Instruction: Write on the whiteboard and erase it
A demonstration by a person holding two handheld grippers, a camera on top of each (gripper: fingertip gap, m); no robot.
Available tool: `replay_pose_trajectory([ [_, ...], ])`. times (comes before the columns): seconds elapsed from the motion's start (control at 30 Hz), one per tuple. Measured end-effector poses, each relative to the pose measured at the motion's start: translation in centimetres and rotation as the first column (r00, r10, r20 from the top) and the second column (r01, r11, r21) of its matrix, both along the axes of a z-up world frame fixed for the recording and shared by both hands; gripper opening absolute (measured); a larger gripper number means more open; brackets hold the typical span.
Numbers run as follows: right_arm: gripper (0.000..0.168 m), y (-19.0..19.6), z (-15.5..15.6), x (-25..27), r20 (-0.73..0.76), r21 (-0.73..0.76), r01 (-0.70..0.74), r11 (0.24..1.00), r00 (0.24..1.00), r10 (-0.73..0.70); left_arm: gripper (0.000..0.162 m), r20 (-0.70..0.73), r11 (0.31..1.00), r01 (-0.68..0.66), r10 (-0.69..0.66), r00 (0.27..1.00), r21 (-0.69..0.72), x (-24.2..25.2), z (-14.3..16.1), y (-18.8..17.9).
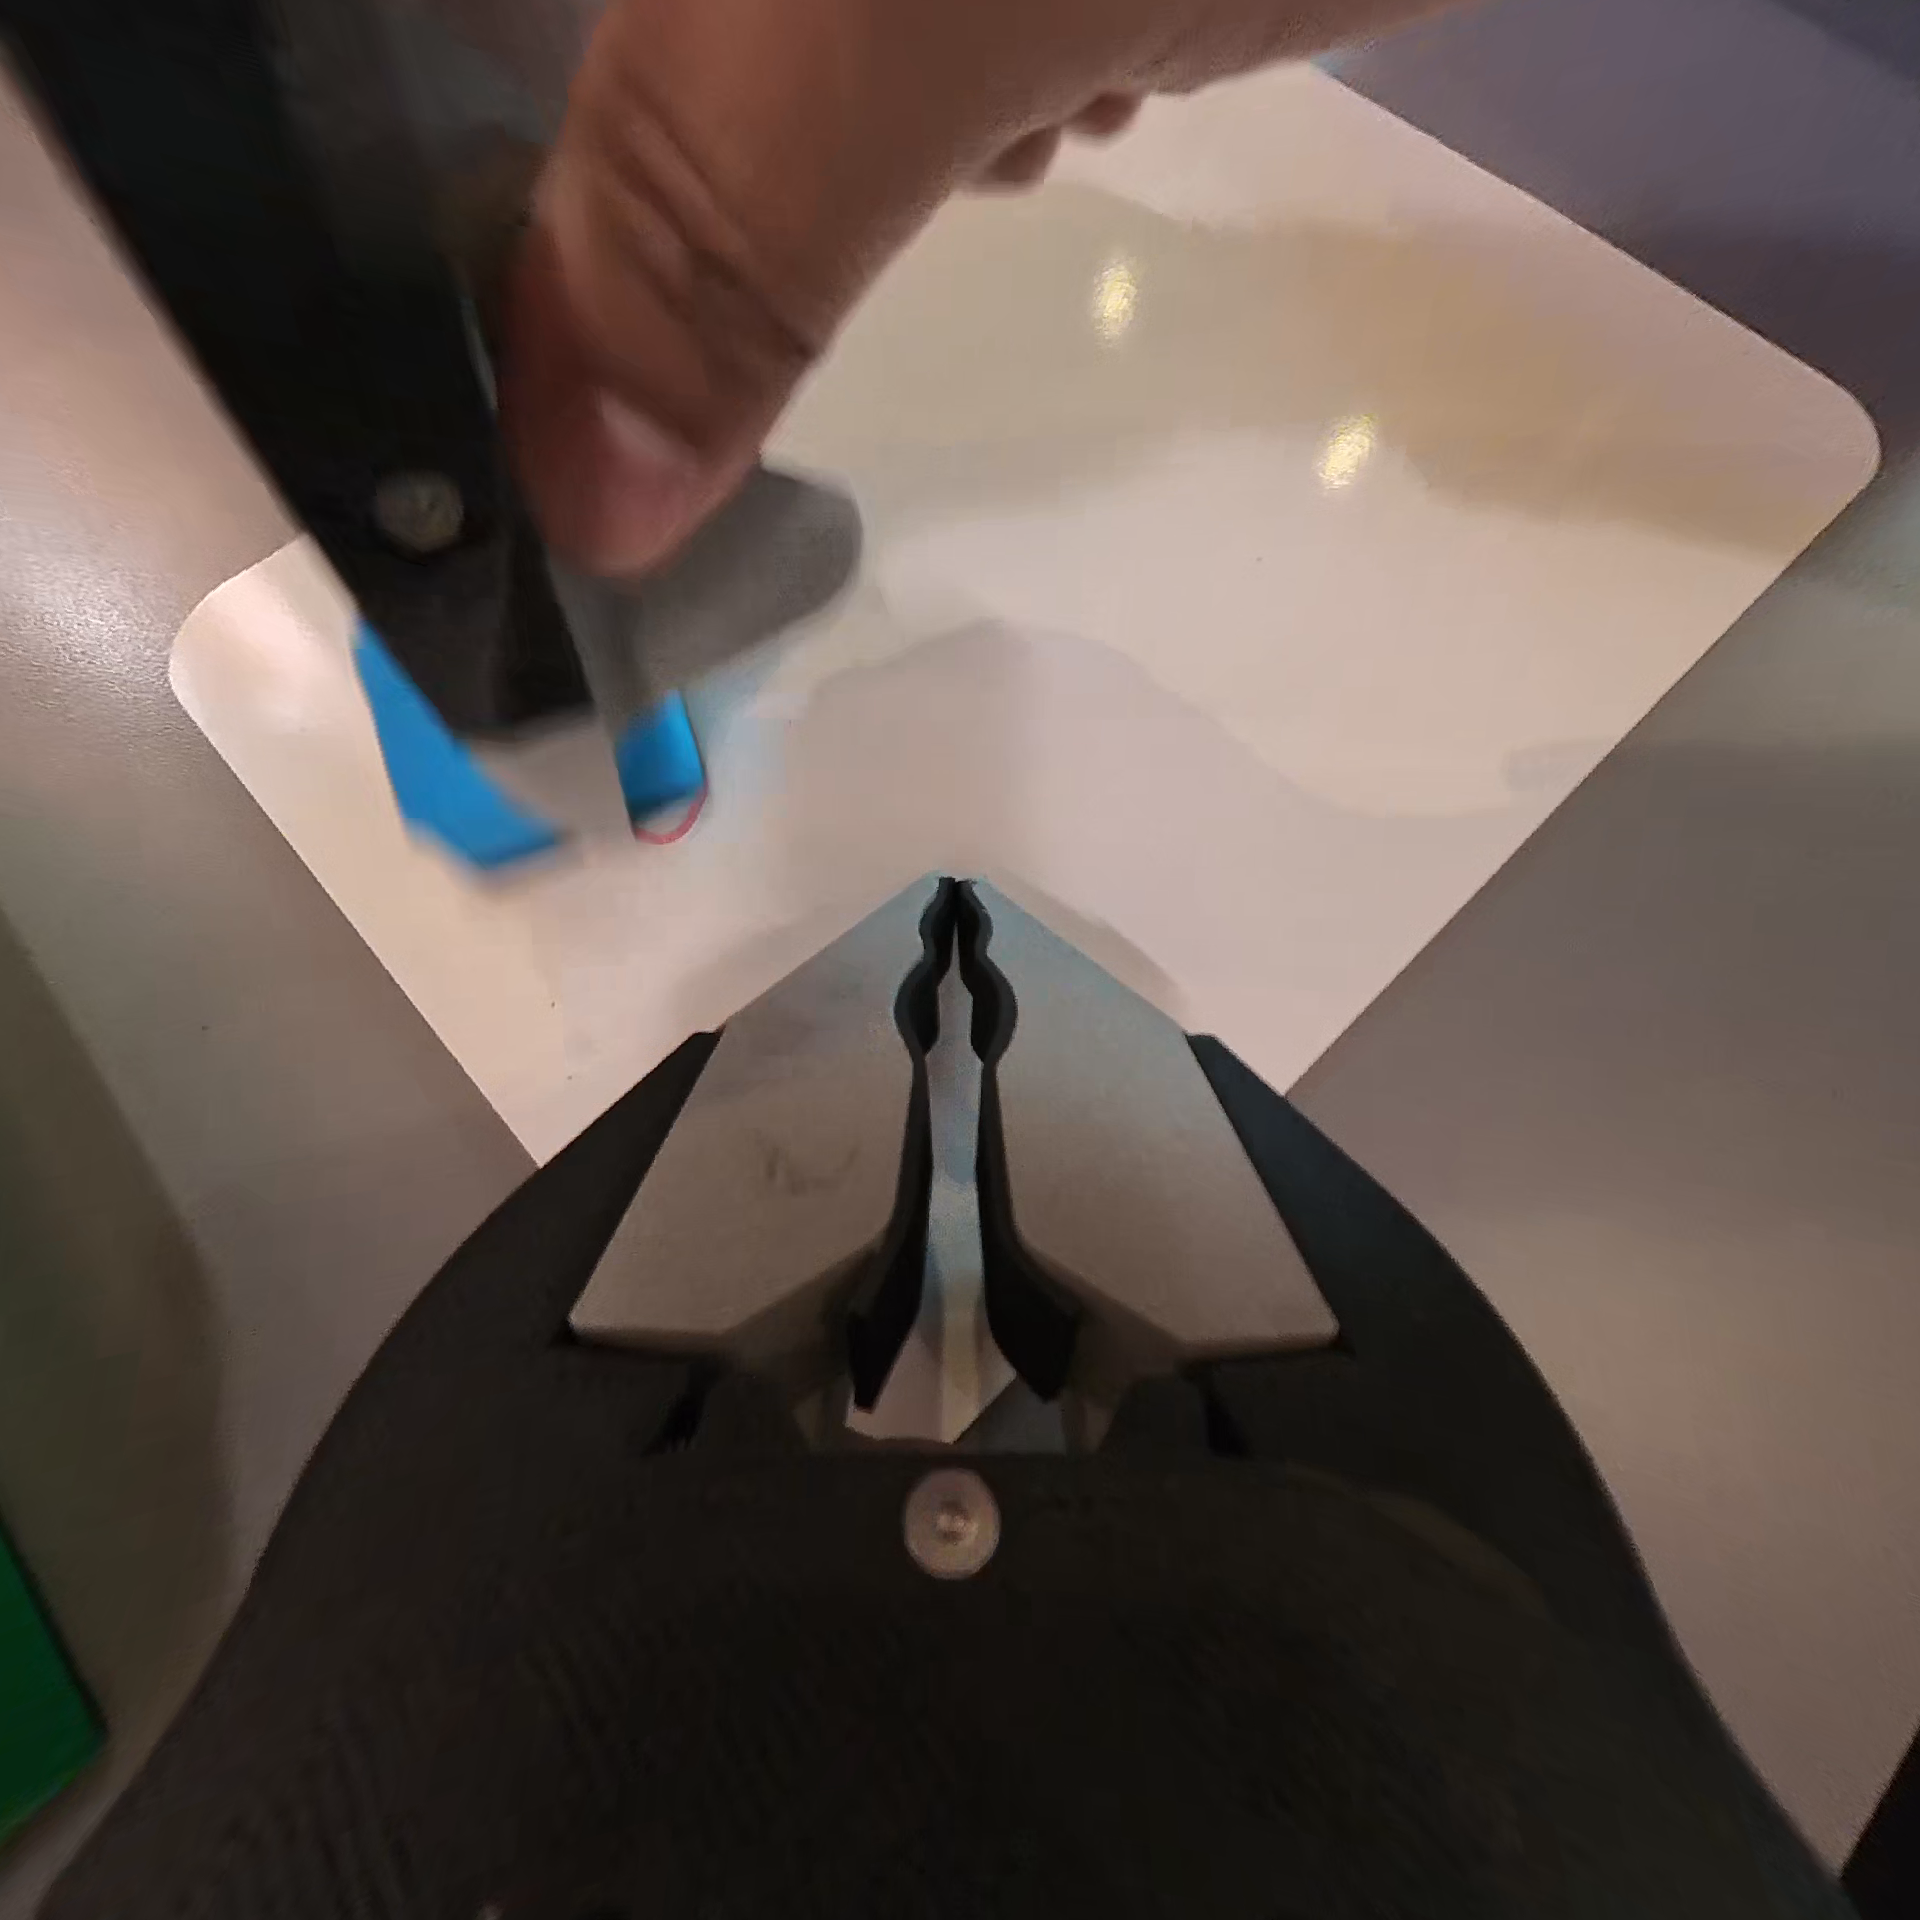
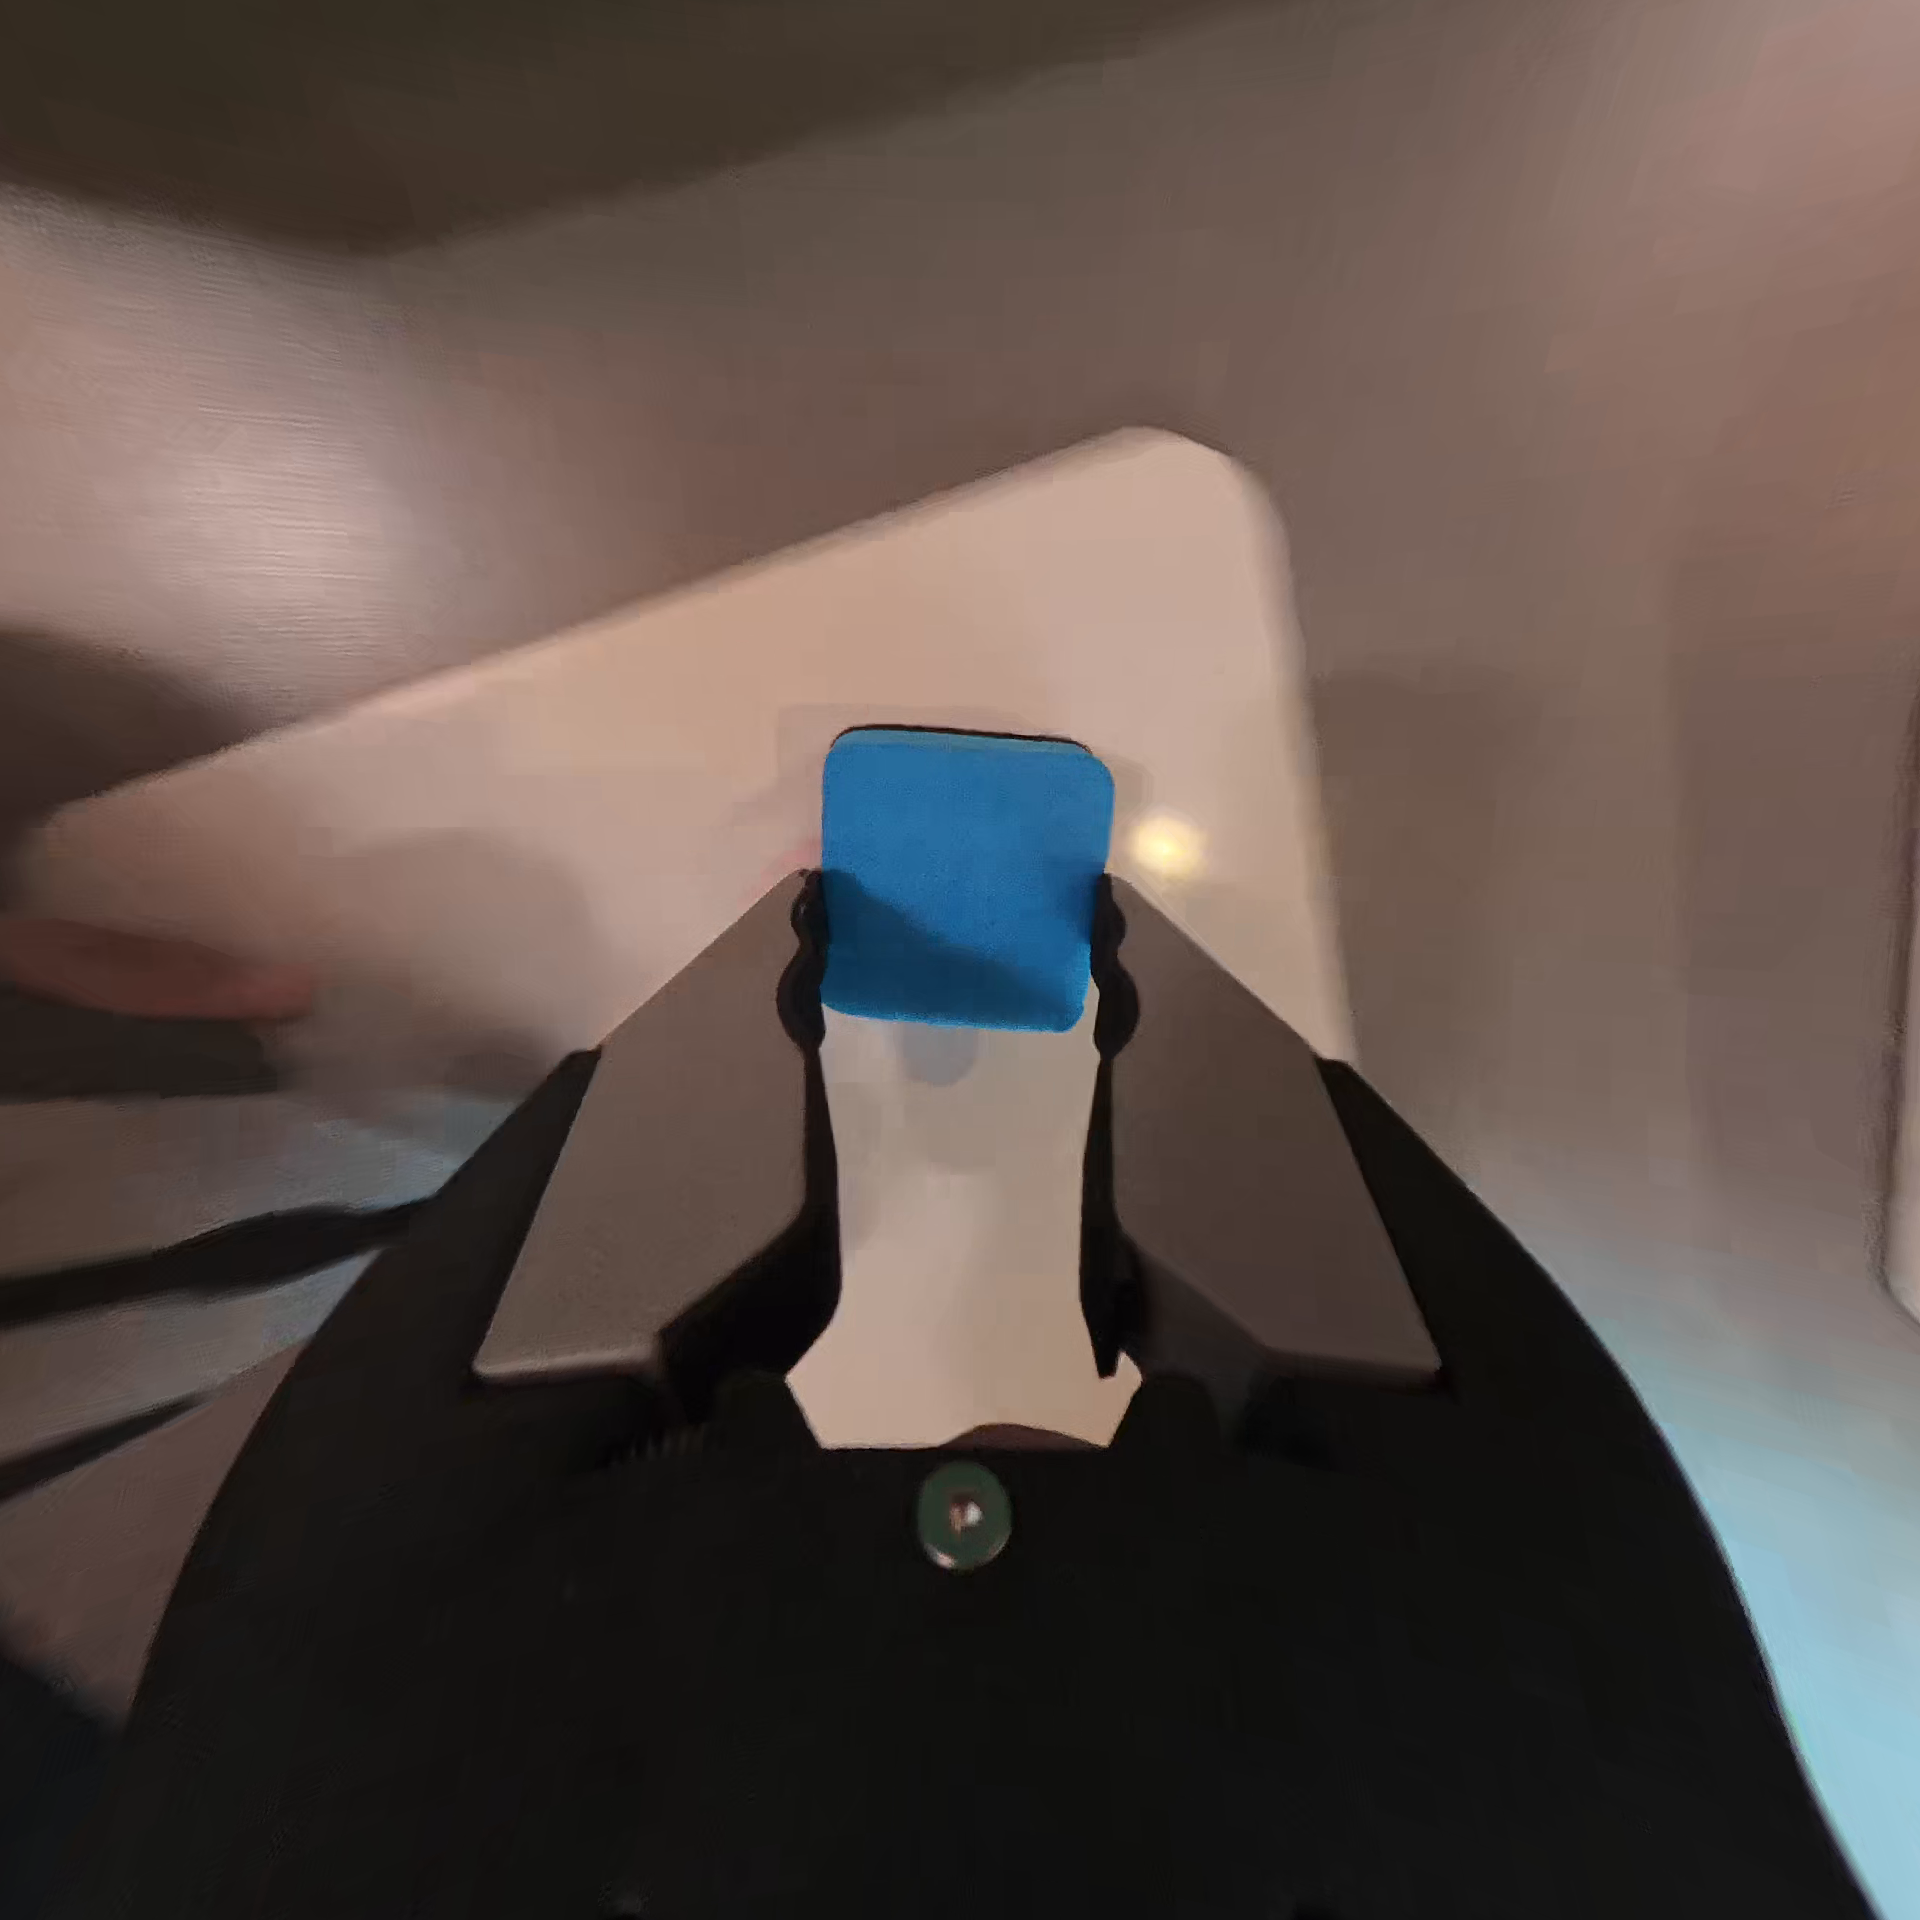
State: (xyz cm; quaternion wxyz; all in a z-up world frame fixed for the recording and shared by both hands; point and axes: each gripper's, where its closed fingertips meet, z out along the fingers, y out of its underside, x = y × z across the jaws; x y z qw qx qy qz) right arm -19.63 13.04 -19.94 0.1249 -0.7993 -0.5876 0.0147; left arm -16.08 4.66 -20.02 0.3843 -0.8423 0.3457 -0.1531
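The whiteboard (image 1: 1195, 540) is a white sheet with rounded corners lying on a grey table. My right gripper (image 2: 956, 914) is shut on a square blue eraser (image 2: 961, 883) held down against the board (image 2: 1143, 623). In the left wrist view the right gripper (image 1: 540, 727), blurred and held by a hand (image 1: 675, 312), is over the board's left part with the eraser (image 1: 447, 769). A small red mark (image 1: 670, 831) shows on the board at the eraser's lower edge. My left gripper (image 1: 958, 888) is shut with nothing seen between its fingers, its tips over the board's near corner.
The grey table (image 1: 1610, 987) surrounds the board. A green object (image 1: 31, 1683) sits at the lower left edge of the left wrist view. Black cables (image 2: 208, 1257) and a blurred hand (image 2: 135, 966) lie to the left in the right wrist view.
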Motion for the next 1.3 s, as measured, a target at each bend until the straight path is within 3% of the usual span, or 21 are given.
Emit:
replay_pose_trajectory([
  [0.03, 0.050, -2.4, -0.2, -1.2, -0.038, -0.122, -0.080, 0.989, 0.996, 0.076, 0.000, -0.001, 1.000, 0.001, -0.001, 1.000, 0.001, 0.0, 0.0, 0.0],
  [0.07, 0.049, -2.9, -0.2, -1.4, -0.024, -0.120, -0.129, 0.984, 0.992, 0.127, 0.000, -0.001, 1.000, 0.001, -0.001, 1.000, 0.001, 0.0, 0.0, 0.0],
  [0.1, 0.049, -2.5, -0.2, -1.1, 0.008, -0.107, -0.115, 0.988, 0.993, 0.116, 0.000, -0.001, 1.000, 0.001, -0.001, 1.000, 0.001, 0.0, 0.0, 0.0],
  [0.17, 0.049, 0.9, 0.0, 0.2, 0.072, -0.004, 0.038, 0.999, 0.997, -0.038, 0.000, 0.001, 1.000, 0.005, -0.005, 1.000, -0.001, 0.0, 0.0, -0.1],
  [0.2, 0.049, 1.3, 0.0, 0.1, 0.068, 0.009, 0.033, 0.999, 0.997, -0.034, 0.000, 0.000, 1.000, 0.005, -0.005, 1.000, 0.000, 0.0, 0.0, -0.1],
  [0.27, 0.049, -2.3, -0.2, -1.8, -0.019, -0.125, -0.112, 0.986, 0.994, 0.110, 0.000, -0.003, 1.000, 0.007, -0.007, 1.000, 0.003, 0.1, 0.0, -0.1],
  [0.3, 0.049, -2.6, -0.2, -1.6, 0.003, -0.104, -0.154, 0.983, 0.988, 0.155, 0.000, -0.003, 1.000, 0.007, -0.007, 1.000, 0.003, 0.1, 0.0, -0.1],
  [0.4, 0.049, 1.2, 0.0, -0.1, 0.066, 0.006, 0.053, 0.999, 0.996, -0.054, 0.000, -0.003, 1.000, 0.006, -0.006, 1.000, 0.003, 0.1, 0.0, -0.1],
  [0.47, 0.050, -1.1, -0.2, -1.5, -0.009, -0.111, -0.046, 0.993, 0.999, 0.045, 0.000, -0.007, 1.000, 0.005, -0.005, 1.000, 0.007, 0.0, 0.0, -0.1],
  [0.53, 0.050, -2.6, -0.2, -1.5, -0.011, -0.127, -0.129, 0.984, 0.992, 0.128, 0.000, -0.008, 1.000, 0.004, -0.004, 1.000, 0.008, 0.0, 0.0, -0.1],
  [0.63, 0.049, -0.1, -0.2, 0.4, 0.039, -0.090, 0.061, 0.994, 0.998, -0.058, 0.000, -0.004, 1.000, 0.003, -0.003, 1.000, 0.004, 0.0, 0.0, -0.1],
  [0.7, 0.049, -2.1, -0.2, 0.4, 0.029, -0.131, -0.050, 0.990, 0.998, 0.054, 0.000, -0.004, 1.000, 0.003, -0.003, 1.000, 0.004, 0.0, 0.0, -0.1],
  [0.77, 0.049, -3.3, -0.2, 1.1, 0.062, -0.142, -0.074, 0.987, 0.995, 0.084, 0.000, -0.001, 1.000, 0.003, -0.003, 1.000, 0.001, 0.0, 0.0, -0.1],
  [0.87, 0.049, -0.9, -0.1, 2.8, 0.120, -0.059, 0.086, 0.995, 0.990, -0.078, 0.000, 0.003, 1.000, 0.003, -0.003, 1.000, -0.003, 0.0, 0.0, -0.1],
  [0.97, 0.049, -4.0, -0.2, 1.7, 0.093, -0.141, -0.070, 0.988, 0.992, 0.083, 0.000, 0.000, 1.000, 0.003, -0.003, 1.000, 0.000, 0.0, 0.0, -0.1],
  [1.13, 0.049, 1.7, 0.1, 2.3, 0.131, 0.041, 0.104, 0.994, 0.985, -0.109, 0.000, -0.006, 1.000, 0.002, -0.002, 1.000, 0.006, 0.0, 0.0, -0.1],
  [1.3, 0.050, 0.1, -0.3, -1.2, 0.009, -0.086, -0.007, 0.996, 1.000, 0.008, 0.000, 0.000, 1.000, 0.003, -0.003, 1.000, 0.000, 0.0, 0.0, -0.1],
])
